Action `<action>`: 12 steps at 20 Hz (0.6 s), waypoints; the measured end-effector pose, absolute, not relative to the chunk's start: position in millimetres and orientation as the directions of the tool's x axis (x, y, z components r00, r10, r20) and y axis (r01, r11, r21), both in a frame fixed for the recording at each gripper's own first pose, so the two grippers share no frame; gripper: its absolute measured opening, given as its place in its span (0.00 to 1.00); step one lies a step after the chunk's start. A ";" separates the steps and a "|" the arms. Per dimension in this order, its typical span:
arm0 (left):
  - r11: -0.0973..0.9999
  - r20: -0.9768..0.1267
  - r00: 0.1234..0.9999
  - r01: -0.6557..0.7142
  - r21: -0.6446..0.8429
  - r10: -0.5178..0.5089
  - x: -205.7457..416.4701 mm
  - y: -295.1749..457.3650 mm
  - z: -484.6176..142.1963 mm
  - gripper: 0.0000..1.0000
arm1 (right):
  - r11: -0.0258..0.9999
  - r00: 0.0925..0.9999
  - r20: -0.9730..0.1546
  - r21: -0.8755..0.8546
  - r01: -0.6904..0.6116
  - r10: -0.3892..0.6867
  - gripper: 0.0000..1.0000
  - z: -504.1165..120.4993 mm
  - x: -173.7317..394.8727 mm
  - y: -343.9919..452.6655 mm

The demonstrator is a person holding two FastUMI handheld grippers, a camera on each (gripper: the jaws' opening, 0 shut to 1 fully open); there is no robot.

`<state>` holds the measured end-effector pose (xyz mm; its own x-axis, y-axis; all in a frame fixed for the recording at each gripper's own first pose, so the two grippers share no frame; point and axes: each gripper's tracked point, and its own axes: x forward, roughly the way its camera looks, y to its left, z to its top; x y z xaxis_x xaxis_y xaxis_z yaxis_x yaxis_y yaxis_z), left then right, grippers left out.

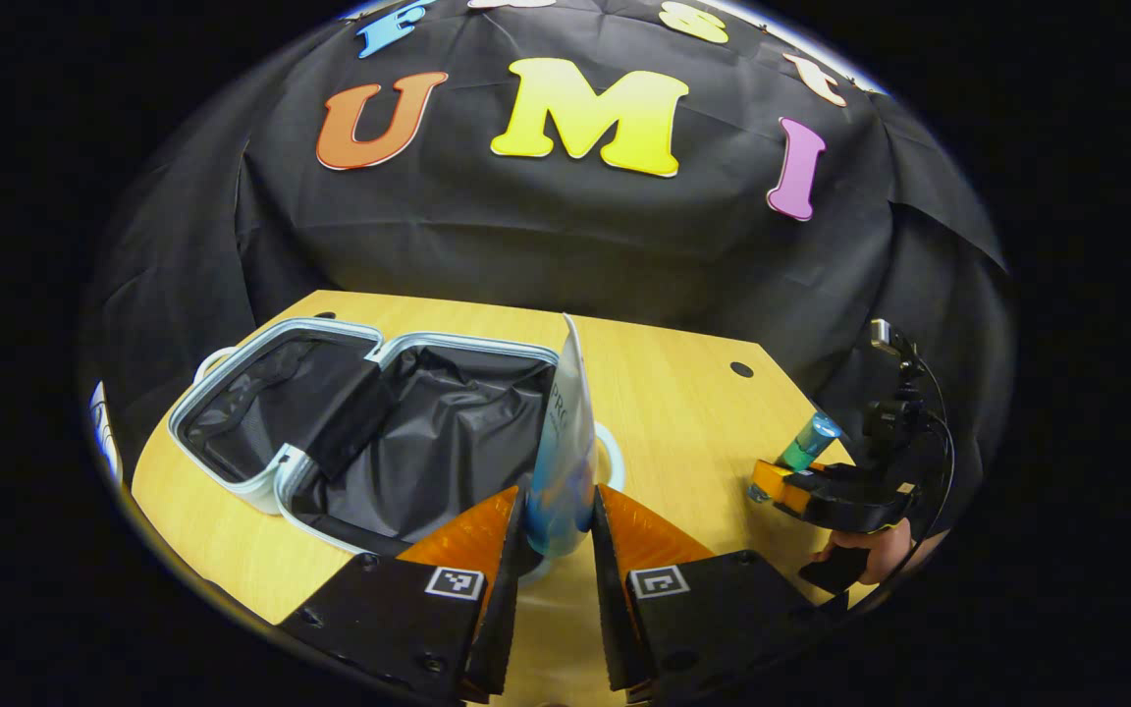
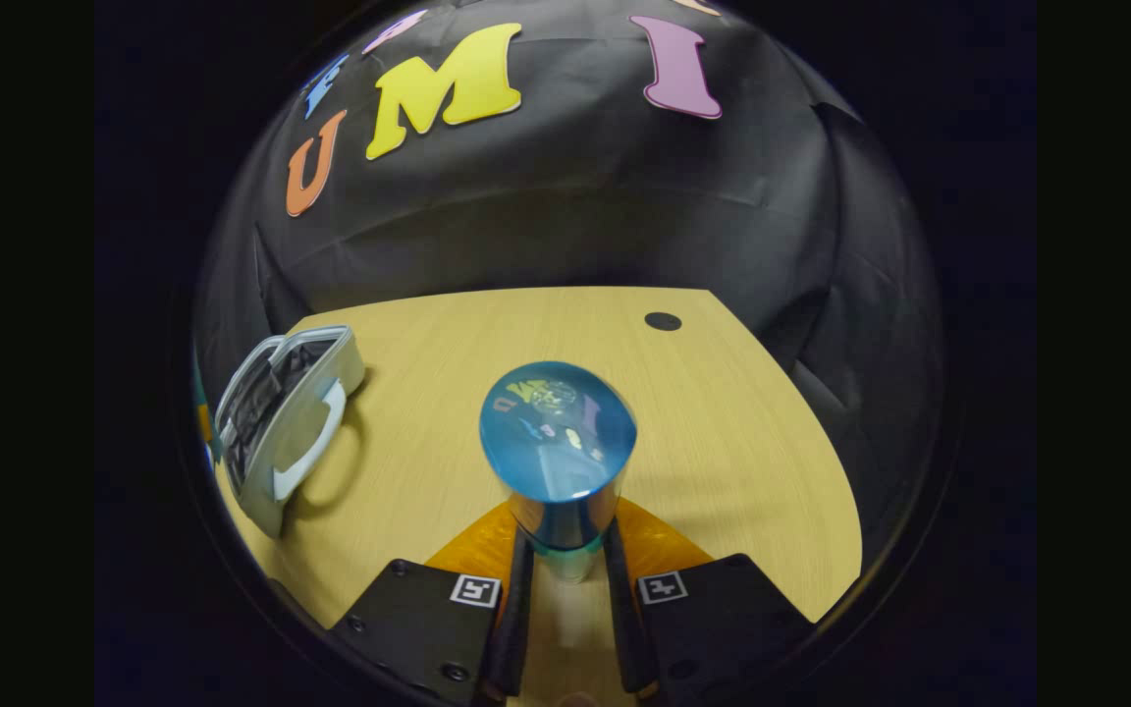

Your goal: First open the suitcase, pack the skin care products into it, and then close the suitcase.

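— Holding a tube each, are they? What's the left gripper (image 1: 558, 535) got?

— A flat squeeze tube (image 1: 565, 442), pinched at its lower end between both fingers, standing upright with its long axis pointing up and away from the gripper.

— And the suitcase?

— The suitcase (image 1: 369, 427) lies open on the table (image 1: 683, 412), both dark-lined halves showing. It sits just ahead of the left gripper and a little to its left; the nearer half is right behind the tube.

— So the left one is closer?

— Clearly. From the right gripper (image 2: 565, 565), the suitcase is well off to the left, across bare table. That gripper is clamped on a round blue bottle (image 2: 558, 462), held upright, cap toward the camera.

— What would the next move need, then?

— My guess: the left gripper carries the tube slightly forward and left over the near half, tips it flat, then lets go. The right has farther to travel.
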<state>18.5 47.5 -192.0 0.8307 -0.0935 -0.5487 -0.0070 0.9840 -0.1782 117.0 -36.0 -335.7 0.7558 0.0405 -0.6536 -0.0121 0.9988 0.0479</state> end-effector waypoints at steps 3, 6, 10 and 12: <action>0.982 -0.558 0.824 -0.010 -0.187 -0.098 33.2 81.4 -188.8 0.40 | 0.994 0.737 -0.670 0.110 -0.027 0.095 0.31 -319.6 104.2 -20.6; 0.971 -0.580 0.802 0.000 -0.239 -0.143 48.7 105.6 -188.4 0.40 | 0.985 0.723 -0.675 0.169 -0.047 0.150 0.31 -293.3 85.7 -4.6; 0.948 -0.643 0.734 0.004 -0.318 -0.219 60.0 129.1 -207.8 0.38 | 0.964 0.704 -0.670 0.253 -0.079 0.233 0.31 -250.3 60.6 15.4; 0.944 -0.707 0.661 0.004 -0.331 -0.251 57.5 139.1 -227.0 0.38 | 0.960 0.697 -0.671 0.266 -0.091 0.252 0.31 -232.2 50.0 20.4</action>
